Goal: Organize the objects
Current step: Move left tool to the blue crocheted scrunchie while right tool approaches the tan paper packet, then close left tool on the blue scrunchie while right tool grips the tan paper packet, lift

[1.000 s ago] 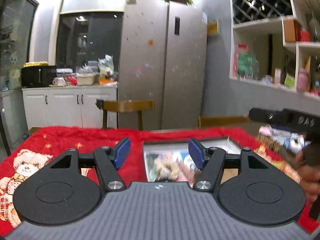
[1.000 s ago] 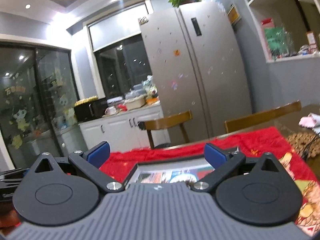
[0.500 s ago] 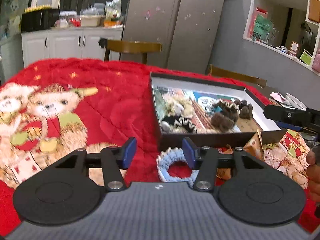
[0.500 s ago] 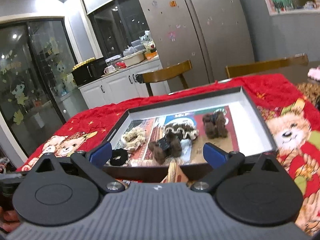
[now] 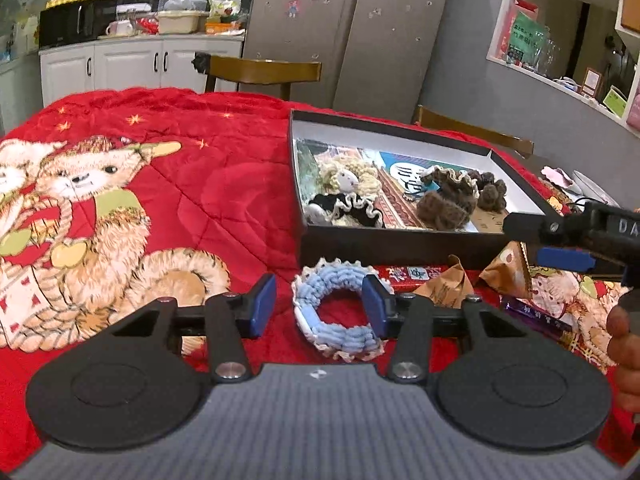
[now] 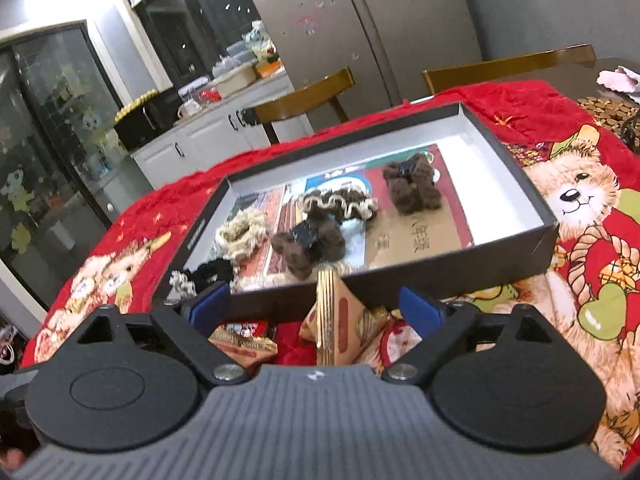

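Observation:
A blue and white scrunchie [image 5: 352,340] lies on the red quilt in front of a shallow black box [image 5: 400,242]. My left gripper [image 5: 319,306] hovers over it with jaws closing. The right pad sits at the ring's right side and the left pad stands clear, so nothing is gripped. In the right wrist view, my right gripper [image 6: 316,308] is wide, jaws closing, around an upright brown triangular packet [image 6: 340,332] without touching it. The box [image 6: 440,276] holds several scrunchies, brown, cream and black. One right gripper finger [image 5: 564,258] shows at the right of the left wrist view.
The red bear-print quilt [image 5: 160,200] covers the table. More brown packets [image 5: 504,272], a purple wrapper [image 5: 536,316] and a red wrapper [image 6: 244,330] lie along the box's near wall. Wooden chairs [image 5: 264,74] stand behind the table. A hand [image 5: 624,336] is at the right edge.
Both grippers dropped and tipped down from facing the room to the table. The left jaws narrowed over the blue scrunchie. The right jaws narrowed slightly around the brown packet.

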Demonstrator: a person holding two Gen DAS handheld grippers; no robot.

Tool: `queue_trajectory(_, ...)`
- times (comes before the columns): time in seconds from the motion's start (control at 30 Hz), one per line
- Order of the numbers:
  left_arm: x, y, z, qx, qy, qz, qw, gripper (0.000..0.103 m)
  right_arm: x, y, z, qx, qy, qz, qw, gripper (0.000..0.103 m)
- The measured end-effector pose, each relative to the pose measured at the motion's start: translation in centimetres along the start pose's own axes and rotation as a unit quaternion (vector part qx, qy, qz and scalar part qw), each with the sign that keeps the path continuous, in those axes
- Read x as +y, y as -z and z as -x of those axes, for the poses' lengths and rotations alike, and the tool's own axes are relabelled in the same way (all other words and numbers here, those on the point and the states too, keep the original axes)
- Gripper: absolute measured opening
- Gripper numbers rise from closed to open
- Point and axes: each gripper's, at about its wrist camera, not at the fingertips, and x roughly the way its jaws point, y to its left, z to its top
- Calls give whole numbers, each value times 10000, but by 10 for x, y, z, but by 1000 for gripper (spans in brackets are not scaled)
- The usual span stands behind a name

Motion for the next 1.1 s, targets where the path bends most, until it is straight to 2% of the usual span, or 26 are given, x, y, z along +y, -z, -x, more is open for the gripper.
queue_trajectory(0.1,-2,2,-3,22,-30,-40,10000,54,-2,2,-6,181,-93,-84,9998,92)
queue_trajectory(0.23,-1,3,-9,116,-80,-4,9999,48,-10,5,-14,392,-143,-377,9984,89)
queue_trajectory(0.37,2,4,-11,103,-90,39,9999,46,-10,6,-17,382,-80,-318,9987,88)
queue_trajectory(0.47,-4,6,-14,42,-281,-112,9995,47,-5,8,-18,337,-1,-170,9993,88)
queue_trajectory(0.6,-23,9,-19,19,-688,-635,9956,47,-3,11,-19,236,83,-53,9997,88)
queue_trajectory(0.67,-24,10,-19,-2,-701,-669,9953,46,-2,11,-18,211,116,-22,9997,87)
queue_trajectory(0.7,-22,10,-18,-1,-629,-621,9961,45,-1,12,-18,195,128,-11,9997,87)
queue_trajectory(0.77,-17,9,-18,-20,-617,-450,9971,35,0,13,-18,178,155,39,9997,86)
queue_trajectory(0.9,-21,11,-17,-66,-830,-505,9953,23,4,15,-18,124,287,235,9992,76)
queue_trajectory(0.97,-26,12,-17,-78,-917,-631,9938,18,9,18,-19,84,502,420,9978,66)
queue_trajectory(1.03,-28,13,-17,-82,-973,-663,9930,17,15,21,-19,47,771,668,9948,56)
queue_trajectory(1.1,-28,13,-17,-86,-985,-658,9929,17,19,24,-20,9,860,819,9929,56)
